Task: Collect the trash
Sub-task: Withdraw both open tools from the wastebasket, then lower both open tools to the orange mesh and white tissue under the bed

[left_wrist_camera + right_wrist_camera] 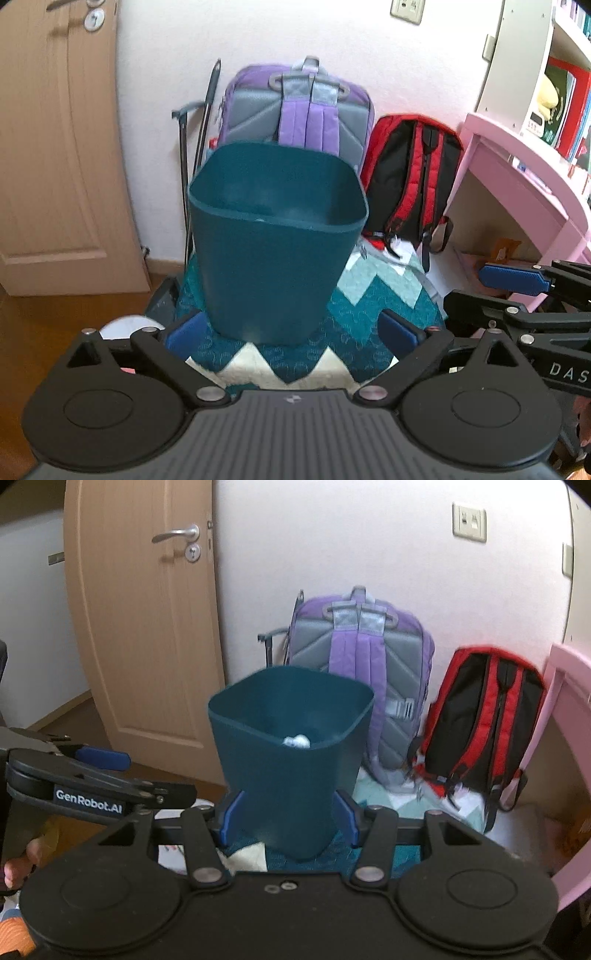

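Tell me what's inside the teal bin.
The right wrist view shows one crumpled white wad inside the teal bin, just above the near rim. Anything lower is hidden by the bin's front wall; the left wrist view shows only bare inner wall.

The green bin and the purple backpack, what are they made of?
The bin looks like plastic: smooth, one dark teal colour, thin even walls, rounded corners, a dull sheen. The purple backpack looks like woven fabric, probably nylon or polyester: soft padded grey panels with stitched ridges, and flat webbing straps. I can't tell the exact kind of either.
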